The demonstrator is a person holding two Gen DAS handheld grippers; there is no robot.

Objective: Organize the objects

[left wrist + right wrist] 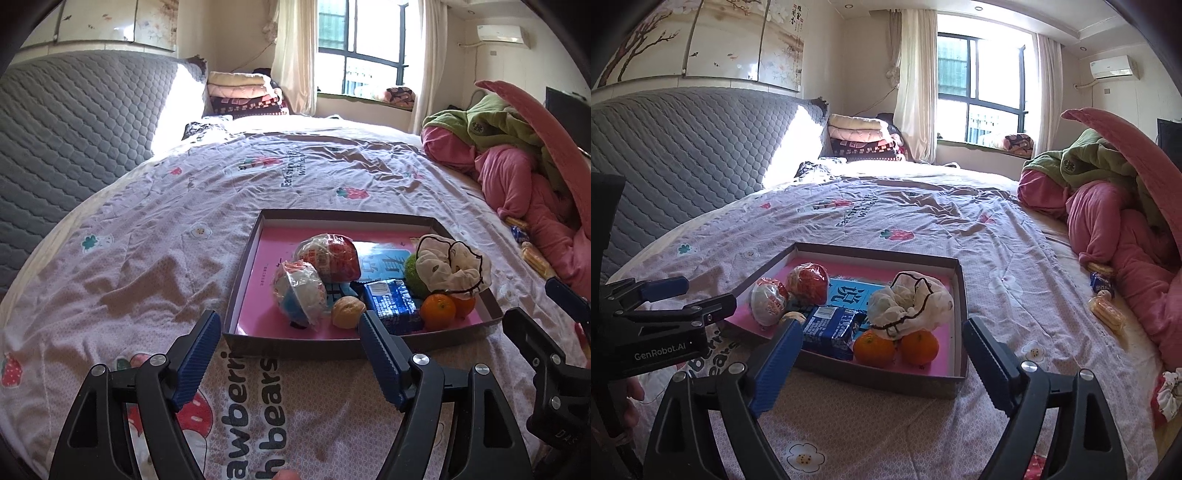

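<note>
A shallow cardboard tray [243, 258] [960, 314] with a pink floor lies on the bed. In it are two wrapped egg-shaped sweets [299, 291] [768, 301], a red wrapped one [332, 256] [809, 282], a walnut [347, 312], a blue packet [393, 301] [829, 326], two oranges [437, 312] [873, 349], a green ball [413, 273] and a cream scrunchie [450, 266] [908, 301]. My left gripper [291, 332] is open and empty just before the tray's near edge. My right gripper [882, 343] is open and empty before the tray's near right corner.
A heap of pink and green bedding [517, 158] [1126, 221] lies at the right. Small wrapped snacks [1104, 310] [532, 254] lie beside it. A grey quilted headboard [74, 147] stands at the left. Folded blankets [864, 140] are stacked at the far end.
</note>
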